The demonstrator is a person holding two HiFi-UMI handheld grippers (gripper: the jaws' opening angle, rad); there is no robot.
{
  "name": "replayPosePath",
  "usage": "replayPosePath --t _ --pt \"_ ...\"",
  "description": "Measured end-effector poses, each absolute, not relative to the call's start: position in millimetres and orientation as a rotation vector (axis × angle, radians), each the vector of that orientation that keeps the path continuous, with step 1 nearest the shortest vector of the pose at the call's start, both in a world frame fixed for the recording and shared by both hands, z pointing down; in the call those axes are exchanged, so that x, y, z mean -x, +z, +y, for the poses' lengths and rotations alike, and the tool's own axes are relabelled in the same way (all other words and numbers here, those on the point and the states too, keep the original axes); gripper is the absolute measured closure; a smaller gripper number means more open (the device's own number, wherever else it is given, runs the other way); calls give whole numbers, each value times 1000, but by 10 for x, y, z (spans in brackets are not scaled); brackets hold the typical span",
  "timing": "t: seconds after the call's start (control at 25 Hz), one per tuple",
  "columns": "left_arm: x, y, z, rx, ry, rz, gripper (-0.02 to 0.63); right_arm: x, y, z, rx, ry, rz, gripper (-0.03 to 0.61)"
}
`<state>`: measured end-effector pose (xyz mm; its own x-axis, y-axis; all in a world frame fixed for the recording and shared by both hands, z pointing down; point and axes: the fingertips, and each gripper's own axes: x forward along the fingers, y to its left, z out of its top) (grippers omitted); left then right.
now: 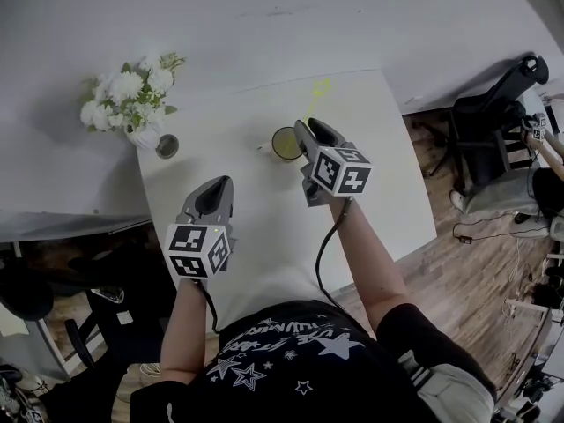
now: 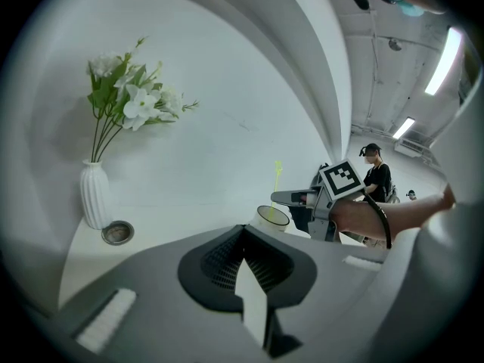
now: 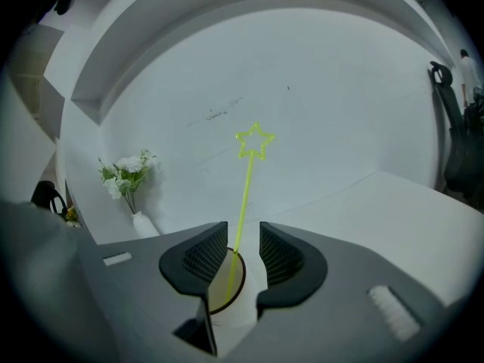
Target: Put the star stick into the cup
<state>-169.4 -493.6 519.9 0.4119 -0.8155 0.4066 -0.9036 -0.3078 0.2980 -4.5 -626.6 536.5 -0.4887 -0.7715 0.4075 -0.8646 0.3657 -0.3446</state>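
Right hand-held gripper gaping, gripping nothing; stick standing in cup between jaws; backing out carelessly risks snagging it, tipping cup; left hand-held gripper sitting shut, empty.

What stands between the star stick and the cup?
Nothing visible. The stick stands with its lower end in the cup; the right gripper has its jaws apart beside the stem, not pressing it.

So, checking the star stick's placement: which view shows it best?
The right gripper view: the star stick stands full-length in the cup. The left gripper view shows it small; the head view, faintly.
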Motion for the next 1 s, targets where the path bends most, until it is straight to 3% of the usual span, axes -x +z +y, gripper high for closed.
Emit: replayPosePath --t 0.4,0.68,1.0 --pt "1533 4992 -4671 -2216 238 -1486 611 -125 5165 -5794 -1477 784 -2502 434" --pt "1333 4691 -4404 -2276 219 -1508 611 -271 4859 -5334 -1442 761 -2563 543" --pt "1106 4377 -3985 -2338 204 -1539 611 -399 4512 -4772 -1375 711 -2656 563"
